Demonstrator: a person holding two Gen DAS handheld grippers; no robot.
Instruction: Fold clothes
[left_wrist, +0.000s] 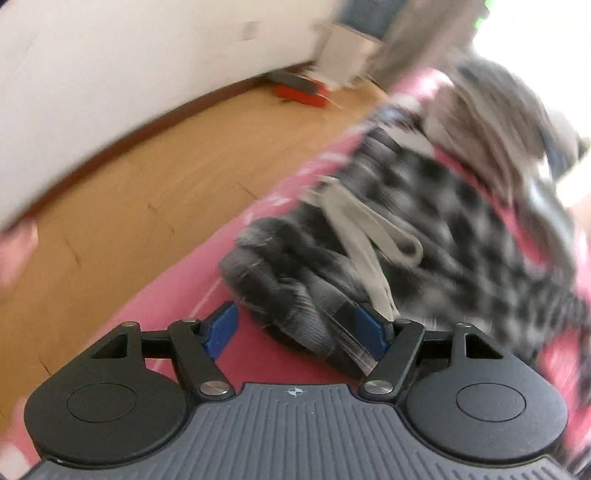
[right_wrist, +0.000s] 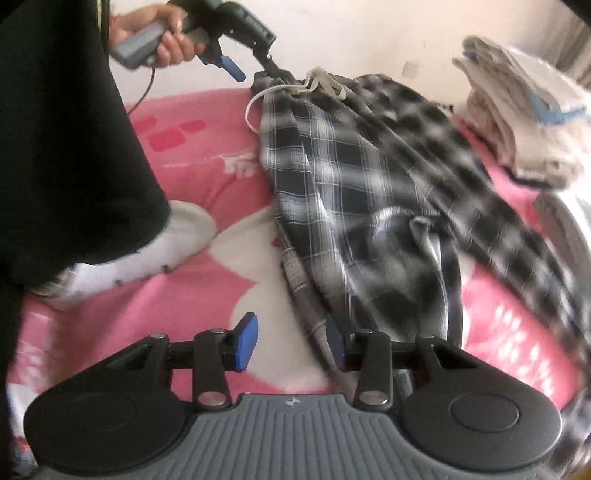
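Black-and-white plaid drawstring trousers sprawl mid-frame across the pink-and-white blanket. The left hand-held gripper and right hand-held gripper both stand wide, fabric brushing each one's right finger.

Daylight bright, blown-out glare upper right of left view; heavy motion blur across both; fisheye bent edges, corners dark.

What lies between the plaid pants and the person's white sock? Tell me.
Only bare pink and white blanket, seen in the right wrist view, separates the plaid pants from the white sock.
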